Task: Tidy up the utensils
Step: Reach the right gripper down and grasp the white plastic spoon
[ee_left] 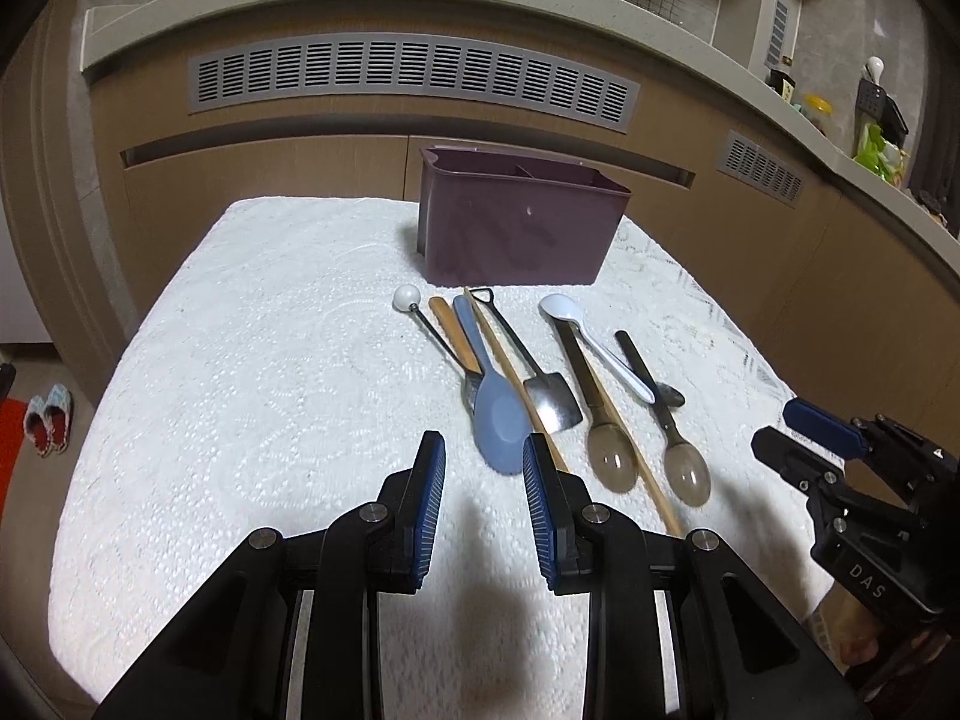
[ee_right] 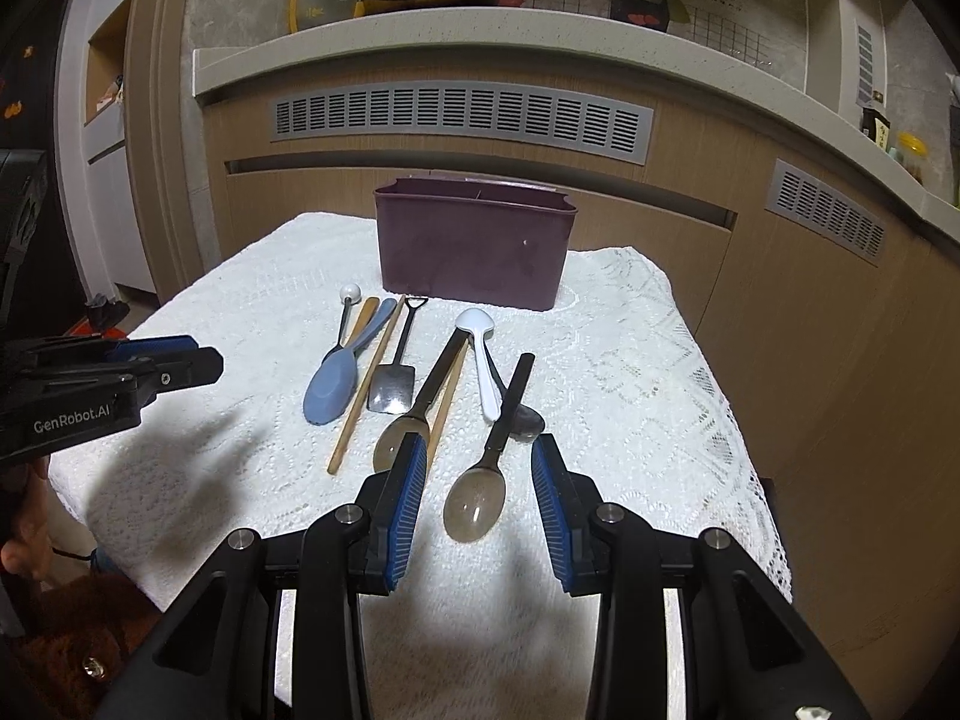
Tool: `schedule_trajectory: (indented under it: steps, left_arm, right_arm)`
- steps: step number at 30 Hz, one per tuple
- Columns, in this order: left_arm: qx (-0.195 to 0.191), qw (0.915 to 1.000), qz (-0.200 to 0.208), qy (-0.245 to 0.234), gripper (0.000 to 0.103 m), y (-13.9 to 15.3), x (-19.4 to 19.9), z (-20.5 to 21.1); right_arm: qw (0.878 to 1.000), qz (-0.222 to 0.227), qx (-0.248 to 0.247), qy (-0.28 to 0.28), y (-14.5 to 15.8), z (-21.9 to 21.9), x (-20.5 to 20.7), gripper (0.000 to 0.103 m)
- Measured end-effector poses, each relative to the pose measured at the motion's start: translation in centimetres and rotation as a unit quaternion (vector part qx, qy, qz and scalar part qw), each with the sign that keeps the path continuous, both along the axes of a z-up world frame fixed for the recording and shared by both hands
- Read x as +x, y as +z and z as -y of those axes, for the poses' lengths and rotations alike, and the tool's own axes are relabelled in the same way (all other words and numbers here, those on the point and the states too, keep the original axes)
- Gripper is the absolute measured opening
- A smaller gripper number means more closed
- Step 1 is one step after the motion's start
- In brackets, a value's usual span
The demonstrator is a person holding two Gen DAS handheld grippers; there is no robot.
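Left wrist view: left tongs [ee_left: 483, 468] parted about halfway, nothing between the pads, hanging over the white lace cloth on the table [ee_left: 240, 390], just short of the blue spatula [ee_left: 495, 414]. Utensils in a loose row ahead: ball-tipped stirrer [ee_left: 420, 324], wooden-handled piece [ee_left: 453, 333] partly under the spatula, long chopstick [ee_left: 516, 372] crossing diagonally, small metal shovel spoon [ee_left: 531, 372], two translucent brown spoons [ee_left: 606, 432] [ee_left: 675, 444], white ceramic spoon [ee_left: 591, 342]. Purple caddy [ee_left: 519, 222] upright at the far edge of the cloth, divided inside, apparently empty. Right tongs [ee_left: 798, 432] visible at the right edge, pads apart, empty.

Right wrist view: right tongs [ee_right: 479, 468] wide apart, gripping nothing, straddling the bowl of the nearer brown spoon [ee_right: 480, 498] from above, no contact visible. Small metal spoon [ee_right: 525, 420] half hidden under the dark handle. Left tongs [ee_right: 180, 354] at the left edge, side-on, empty.

Handling, as judgement: all light and stiff. Spatula blade likely rubbery, grippy; best taken at the neck or handle. Brown spoons smooth plastic, bowl slippery and curved, so pinch across the flat handle. White spoon probably ceramic, chip-prone, gentle set-down. Chopstick thin, prone to roll; pinch mid-length. Overlapping pieces likely to drag neighbours when lifted.
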State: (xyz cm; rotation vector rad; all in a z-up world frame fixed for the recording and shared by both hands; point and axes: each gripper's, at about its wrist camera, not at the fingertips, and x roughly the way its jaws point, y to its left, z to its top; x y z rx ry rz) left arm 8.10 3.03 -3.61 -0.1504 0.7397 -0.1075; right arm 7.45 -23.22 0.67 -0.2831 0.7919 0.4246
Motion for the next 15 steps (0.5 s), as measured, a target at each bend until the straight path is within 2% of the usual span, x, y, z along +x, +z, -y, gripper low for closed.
schedule_trajectory:
  steps: [11,15]
  left_arm:
    - [-0.03,0.9995,-0.01,0.006,0.028,-1.1,4.7,-1.9]
    - [-0.024,0.9996,-0.011,0.012,0.028,-1.5,5.8,-2.4]
  right_arm:
    - [0.999,-0.03,-0.025,0.002,-3.0,-0.8,4.2,0.035]
    - [0.998,-0.048,-0.036,-0.004,-4.0,-0.9,5.6,0.035]
